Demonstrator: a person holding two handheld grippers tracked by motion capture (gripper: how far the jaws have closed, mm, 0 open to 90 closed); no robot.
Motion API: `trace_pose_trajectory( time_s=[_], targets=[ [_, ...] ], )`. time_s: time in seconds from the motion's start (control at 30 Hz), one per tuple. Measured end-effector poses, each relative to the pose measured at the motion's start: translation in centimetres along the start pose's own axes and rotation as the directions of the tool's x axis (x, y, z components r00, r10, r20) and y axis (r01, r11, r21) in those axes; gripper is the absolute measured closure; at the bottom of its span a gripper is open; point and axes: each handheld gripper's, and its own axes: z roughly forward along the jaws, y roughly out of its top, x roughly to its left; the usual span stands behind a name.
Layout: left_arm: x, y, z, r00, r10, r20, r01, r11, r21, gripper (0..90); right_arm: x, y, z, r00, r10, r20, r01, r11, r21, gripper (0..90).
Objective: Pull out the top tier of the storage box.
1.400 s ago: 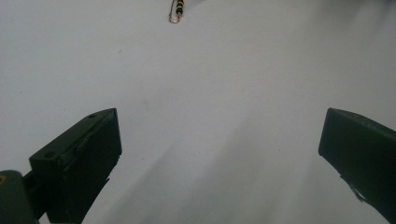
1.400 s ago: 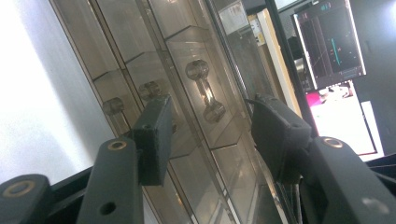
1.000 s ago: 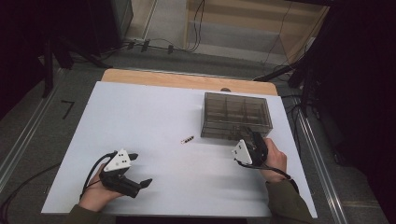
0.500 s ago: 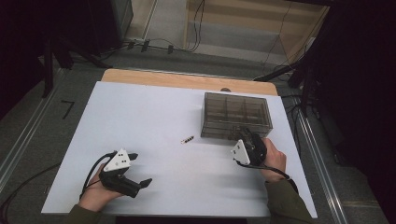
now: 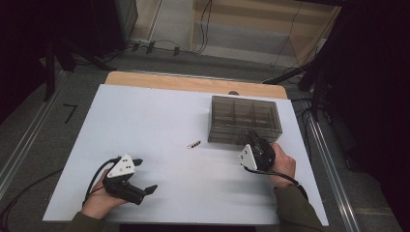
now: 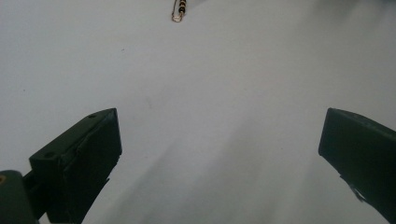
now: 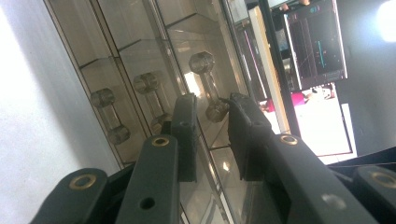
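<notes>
Though dim, box [image 5: 227, 137] of perhaps 6 compartments

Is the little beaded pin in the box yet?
Not yet. The small pin lies loose on the white table, outside the clear box. The right gripper is at the box's front edge, its jaws closing with a narrow gap left between them. The left gripper rests open, holding nothing. Picking up the pin remains.

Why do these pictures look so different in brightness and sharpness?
High view: evenly lit white table, dark surroundings, slightly soft. Left gripper view: the table looks grey, with soft shadows fanning from the blurred near tongs; the small clip is sharper. Right gripper view: glare on the clear plastic box, a blown-out bright patch at right, tongs in shadow.
</notes>
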Motion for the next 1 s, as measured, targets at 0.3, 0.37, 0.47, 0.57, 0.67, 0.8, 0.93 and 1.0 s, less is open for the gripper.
trace_pose_trajectory(
  time_s=[0.3,0.37,0.47,0.57,0.67,0.8,0.93,1.0],
  targets=[
    [0.01,0.01,-0.01,1.0,0.001,0.0,-0.001,1.0,0.0,0.0,-0.01,-0.03,0.0,0.9998,-0.007,0.02,0.007,1.0,0.005,77.1],
    [0.01,0.02,-0.02,1.0,0.003,-0.001,-0.003,1.0,-0.001,0.0,-0.01,-0.04,-0.02,0.9997,-0.006,0.022,0.006,1.0,0.005,77.5],
    [0.01,0.03,-0.03,1.0,0.003,0.0,-0.003,1.0,0.0,0.0,0.01,-0.04,-0.05,0.9998,0.002,0.02,-0.003,1.0,0.004,77.8],
    [0.0,0.01,-0.01,1.0,0.003,-0.001,-0.003,1.0,0.0,0.0,-0.03,-0.07,-0.07,0.9998,0.003,0.017,-0.003,1.0,0.003,77.9],
    [0.0,0.02,-0.02,1.0,0.004,-0.002,-0.004,1.0,0.0,0.0,0.0,-0.07,-0.1,0.9998,0.005,0.019,-0.005,1.0,0.002,78.0],
    [-0.01,0.03,-0.05,1.0,0.004,-0.002,-0.004,1.0,0.0,0.0,0.0,-0.06,-0.16,0.9999,0.0,0.017,0.0,1.0,0.002,78.1],
    [-0.02,0.03,-0.06,1.0,0.004,-0.003,-0.004,1.0,0.0,0.0,0.04,-0.07,-0.29,0.9998,-0.002,0.019,0.002,1.0,0.002,78.1],
    [-0.02,0.03,-0.06,1.0,0.004,-0.004,-0.004,1.0,0.0,0.0,0.06,-0.07,-0.37,0.9999,-0.005,0.016,0.005,1.0,0.003,78.1]
  ],
)
